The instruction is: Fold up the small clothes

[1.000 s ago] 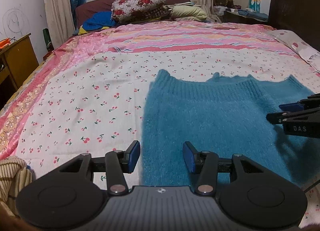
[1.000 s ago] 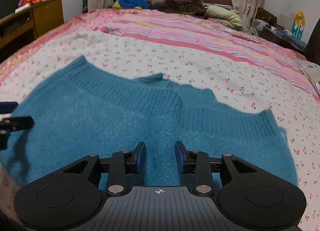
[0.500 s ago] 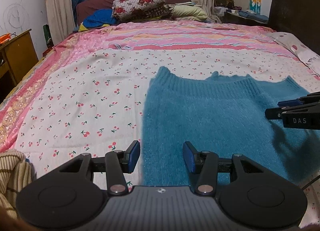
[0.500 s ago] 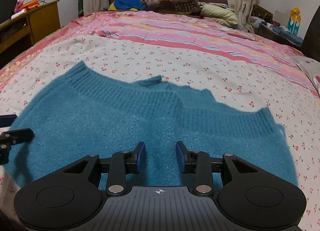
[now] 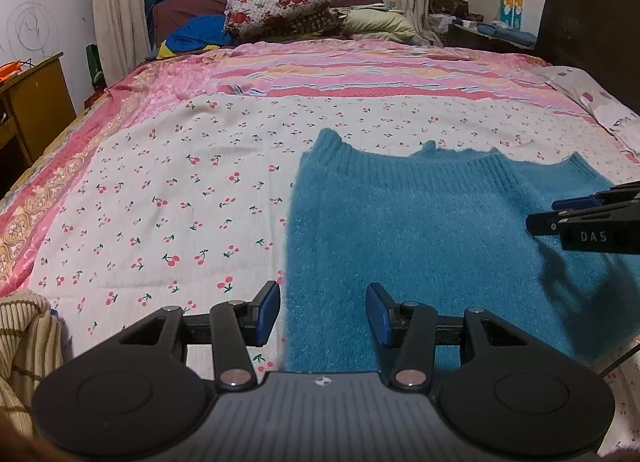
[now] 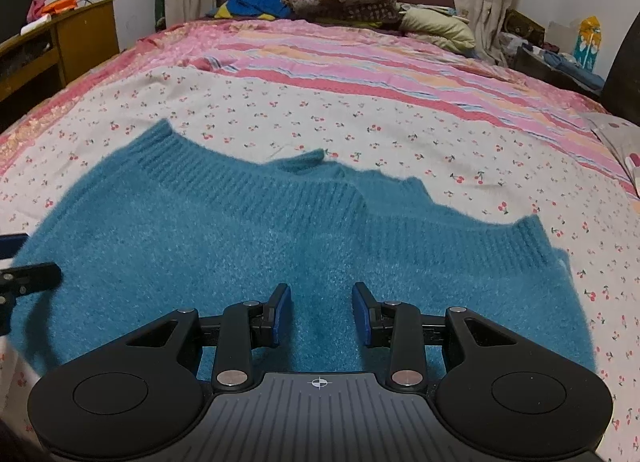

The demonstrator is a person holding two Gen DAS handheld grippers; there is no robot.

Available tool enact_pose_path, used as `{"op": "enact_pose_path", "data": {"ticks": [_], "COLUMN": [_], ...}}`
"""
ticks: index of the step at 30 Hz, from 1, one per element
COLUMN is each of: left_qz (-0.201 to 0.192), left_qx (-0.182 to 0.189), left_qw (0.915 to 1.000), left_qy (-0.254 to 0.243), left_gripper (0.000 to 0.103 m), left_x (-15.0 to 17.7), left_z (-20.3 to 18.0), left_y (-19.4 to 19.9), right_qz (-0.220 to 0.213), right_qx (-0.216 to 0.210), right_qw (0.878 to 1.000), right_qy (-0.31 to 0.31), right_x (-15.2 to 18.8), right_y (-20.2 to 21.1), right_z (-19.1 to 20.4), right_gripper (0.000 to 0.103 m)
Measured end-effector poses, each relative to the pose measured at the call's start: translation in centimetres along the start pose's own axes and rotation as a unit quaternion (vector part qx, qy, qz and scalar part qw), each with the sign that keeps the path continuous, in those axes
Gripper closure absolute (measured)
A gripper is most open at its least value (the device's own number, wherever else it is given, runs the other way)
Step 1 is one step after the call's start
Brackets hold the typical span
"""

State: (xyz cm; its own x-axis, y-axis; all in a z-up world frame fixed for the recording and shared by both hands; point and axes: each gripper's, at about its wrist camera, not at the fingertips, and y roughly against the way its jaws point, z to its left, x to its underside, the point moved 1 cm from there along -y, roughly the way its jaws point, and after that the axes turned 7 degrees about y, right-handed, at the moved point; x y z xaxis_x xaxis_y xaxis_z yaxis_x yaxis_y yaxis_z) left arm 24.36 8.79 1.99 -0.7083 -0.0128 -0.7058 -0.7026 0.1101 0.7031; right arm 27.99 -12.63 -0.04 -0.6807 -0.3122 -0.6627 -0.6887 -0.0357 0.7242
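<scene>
A fuzzy teal knit sweater (image 5: 420,230) lies folded flat on the cherry-print bedsheet (image 5: 168,190); it also shows in the right wrist view (image 6: 224,230), ribbed edges toward the far side. My left gripper (image 5: 322,312) is open and empty, hovering over the sweater's near left edge. My right gripper (image 6: 320,314) is open and empty above the sweater's near middle. The right gripper shows from the side in the left wrist view (image 5: 584,222). The left gripper's tip shows at the left edge of the right wrist view (image 6: 24,278).
A beige striped knit garment (image 5: 24,342) lies at the near left. A pink striped blanket (image 5: 360,74) covers the far bed, with pillows (image 5: 280,6) behind. A wooden desk (image 6: 60,42) stands left; a dark headboard (image 5: 592,30) stands right.
Both grippers have risen or pulled back slightly, so more of the bed shows. The sweater has not moved and both grippers stay open.
</scene>
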Motion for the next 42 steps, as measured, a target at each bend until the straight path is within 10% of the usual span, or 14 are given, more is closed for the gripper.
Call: {"op": "enact_pose_path", "data": {"ticks": [42], "left_qz": [0.001], "left_qx": [0.005], "left_qw": [0.9997], "left_qy": [0.022], "left_gripper": [0.046], "left_x": [1.8], "left_z": [2.3], "left_y": [1.6], "right_qz": [-0.006], "right_qx": [0.017], "right_qw": [0.999], "right_qy": [0.043], "right_x": [-1.9], "right_y": [0.9], "right_z": [4.1], "right_gripper": [0.068]}}
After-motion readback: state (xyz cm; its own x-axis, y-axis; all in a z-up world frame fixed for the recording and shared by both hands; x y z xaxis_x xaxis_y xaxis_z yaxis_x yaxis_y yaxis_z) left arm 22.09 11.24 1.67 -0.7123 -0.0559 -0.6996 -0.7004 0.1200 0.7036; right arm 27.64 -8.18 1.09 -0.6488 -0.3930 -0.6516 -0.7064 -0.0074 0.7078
